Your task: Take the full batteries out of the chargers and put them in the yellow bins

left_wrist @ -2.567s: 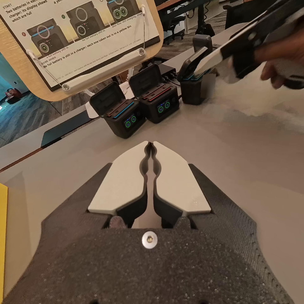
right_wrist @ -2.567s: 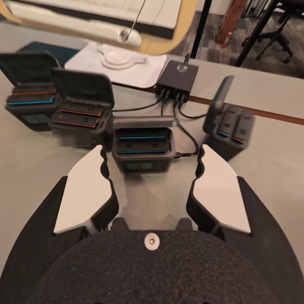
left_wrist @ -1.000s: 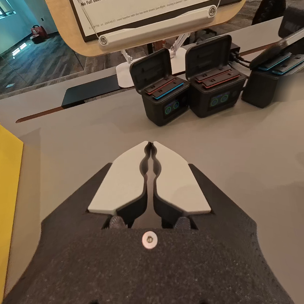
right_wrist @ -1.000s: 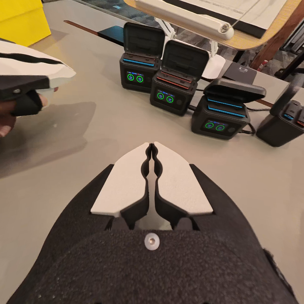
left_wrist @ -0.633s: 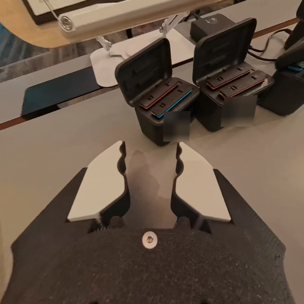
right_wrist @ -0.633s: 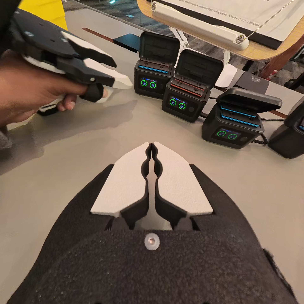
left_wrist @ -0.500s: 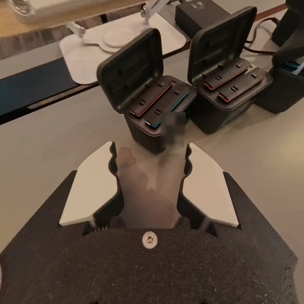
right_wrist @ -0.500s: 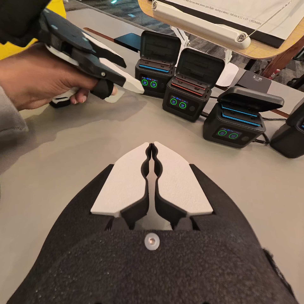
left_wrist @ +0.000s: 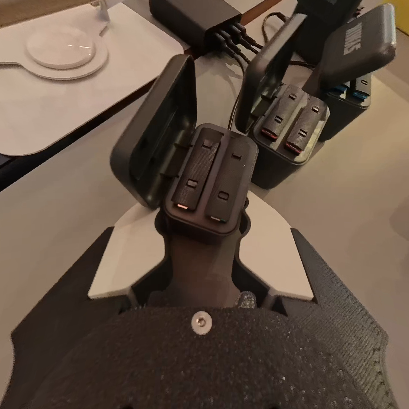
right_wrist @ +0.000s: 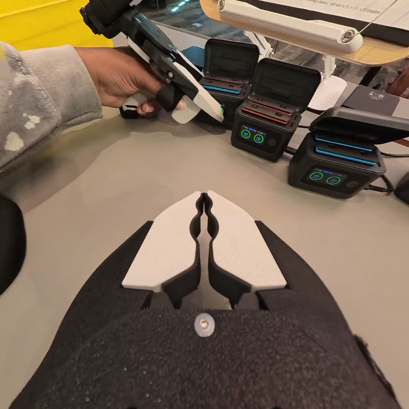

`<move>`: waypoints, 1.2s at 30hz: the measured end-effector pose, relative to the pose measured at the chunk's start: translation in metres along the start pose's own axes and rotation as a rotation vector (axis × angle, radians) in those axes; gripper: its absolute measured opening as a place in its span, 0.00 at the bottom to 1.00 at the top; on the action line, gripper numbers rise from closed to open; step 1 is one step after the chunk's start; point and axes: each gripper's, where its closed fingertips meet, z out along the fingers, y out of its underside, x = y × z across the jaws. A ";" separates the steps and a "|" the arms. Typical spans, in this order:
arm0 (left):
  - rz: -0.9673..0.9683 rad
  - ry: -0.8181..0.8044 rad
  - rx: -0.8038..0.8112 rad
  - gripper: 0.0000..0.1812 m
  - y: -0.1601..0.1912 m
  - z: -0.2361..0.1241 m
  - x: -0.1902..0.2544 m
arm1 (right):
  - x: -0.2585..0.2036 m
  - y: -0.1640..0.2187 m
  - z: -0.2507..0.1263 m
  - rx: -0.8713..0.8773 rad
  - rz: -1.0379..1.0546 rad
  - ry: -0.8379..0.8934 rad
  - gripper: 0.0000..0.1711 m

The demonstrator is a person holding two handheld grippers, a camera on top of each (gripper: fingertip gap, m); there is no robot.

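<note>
Black chargers stand open in a row on the grey table. In the left wrist view the nearest charger (left_wrist: pixel 223 141) holds two black batteries, one red-ended (left_wrist: pixel 194 174), one blue-ended (left_wrist: pixel 225 183). My left gripper (left_wrist: pixel 199 212) is open, its white fingers (left_wrist: pixel 137 250) either side of this charger's body; I cannot tell if they touch it. The second charger (left_wrist: pixel 287 159) holds two red-ended batteries. In the right wrist view my right gripper (right_wrist: pixel 204 194) is shut and empty, low over the table in front of the chargers (right_wrist: pixel 261 137). The left gripper (right_wrist: pixel 205 108) shows there at the leftmost charger. A yellow bin (right_wrist: pixel 44 22) stands far left.
A third charger (right_wrist: pixel 332 177) with blue-ended batteries has its lid half down. A sign board (right_wrist: pixel 287 28) on a white stand (left_wrist: pixel 66 55) overhangs behind the chargers. A black power block with cables (left_wrist: pixel 199 13) lies behind. A hand and grey sleeve (right_wrist: pixel 44 88) hold the left gripper.
My left gripper opened, moved forward and down, and now has its fingers around the first charger. My right gripper stayed shut and moved slightly closer to the chargers.
</note>
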 end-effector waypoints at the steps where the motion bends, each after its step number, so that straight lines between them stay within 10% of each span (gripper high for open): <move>1: 0.016 0.013 -0.004 0.36 0.002 -0.001 0.002 | -0.002 0.000 0.000 0.001 0.002 -0.012 0.00; 36: 0.176 0.065 -0.029 0.32 0.031 -0.024 0.053 | -0.018 0.005 0.001 -0.014 0.091 -0.164 0.00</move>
